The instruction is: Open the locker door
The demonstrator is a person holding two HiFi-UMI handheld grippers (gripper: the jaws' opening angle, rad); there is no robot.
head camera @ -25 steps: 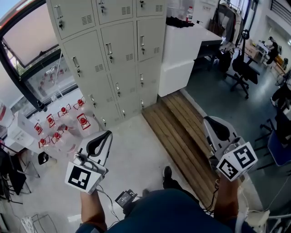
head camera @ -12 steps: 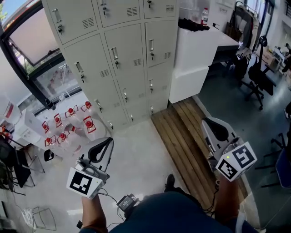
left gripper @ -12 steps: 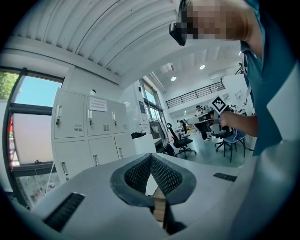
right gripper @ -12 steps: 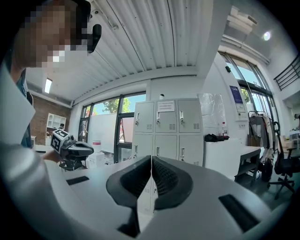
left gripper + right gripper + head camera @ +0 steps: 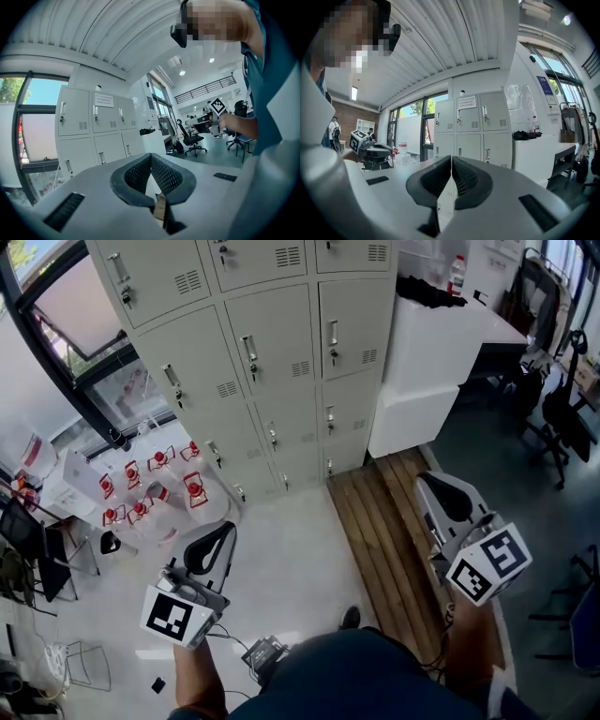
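Note:
A bank of pale grey lockers (image 5: 262, 352) stands ahead, every door shut, each with a small handle and a vent. The same lockers (image 5: 93, 131) appear in the left gripper view, and the lockers (image 5: 471, 129) show again in the right gripper view. My left gripper (image 5: 223, 532) is held low at the left, well short of the doors, its jaws shut with nothing between them. On the right, my right gripper (image 5: 433, 488) hangs over the wooden floor strip, also shut and holding nothing.
Clear bags with red marks (image 5: 155, 488) lie on the floor left of the lockers. A white block (image 5: 427, 371) stands at the lockers' right. A slatted wooden floor strip (image 5: 394, 531) runs under the right gripper. Office chairs (image 5: 567, 418) stand at far right. A window frame (image 5: 56, 352) is at left.
The view has moved closer and turned right, so the lockers sit more central and larger. Both grippers keep about the same places and stay shut.

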